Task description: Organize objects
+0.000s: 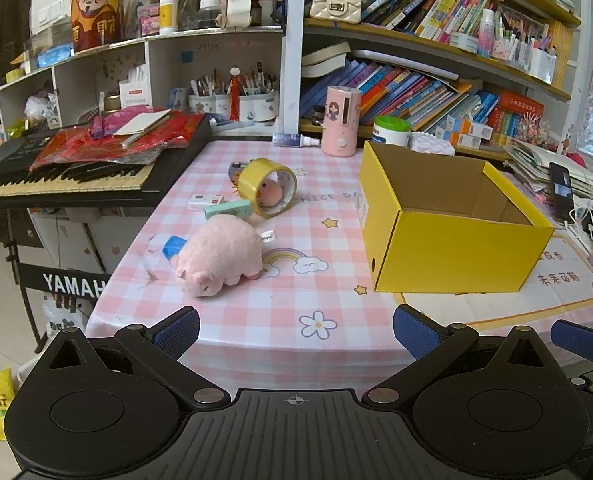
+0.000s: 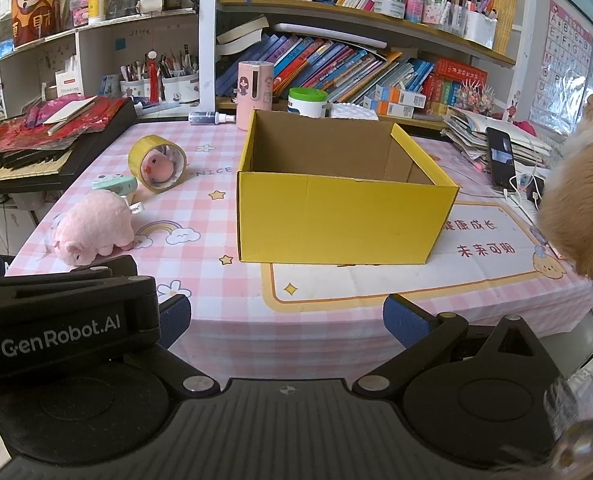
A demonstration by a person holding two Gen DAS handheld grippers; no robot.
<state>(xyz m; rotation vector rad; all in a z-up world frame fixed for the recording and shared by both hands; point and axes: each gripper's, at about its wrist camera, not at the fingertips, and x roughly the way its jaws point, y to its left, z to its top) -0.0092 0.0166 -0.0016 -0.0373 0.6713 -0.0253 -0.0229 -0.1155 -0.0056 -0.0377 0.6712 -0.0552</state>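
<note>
Hovering before the pink checked tablecloth [image 1: 256, 320], left gripper [image 1: 296, 330] and right gripper [image 2: 286, 318] — both spread apart, pink plush pig [image 1: 220, 260] lying left of the open yellow cardboard box [image 1: 456, 248] — well apart.

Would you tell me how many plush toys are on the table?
2: a pink pig lies left of the box, and a small pink chick sits inside the tape roll. Others may be hidden.

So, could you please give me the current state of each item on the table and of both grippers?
Yellow box: upright, top open, nothing visible inside.
Pink plush: lying on the tablecloth, outside the box.
Tape roll: on its edge, small pink toy inside its ring.
Green case: lying flat.
Left gripper: open, holding nothing.
Right gripper: open, holding nothing.
</note>
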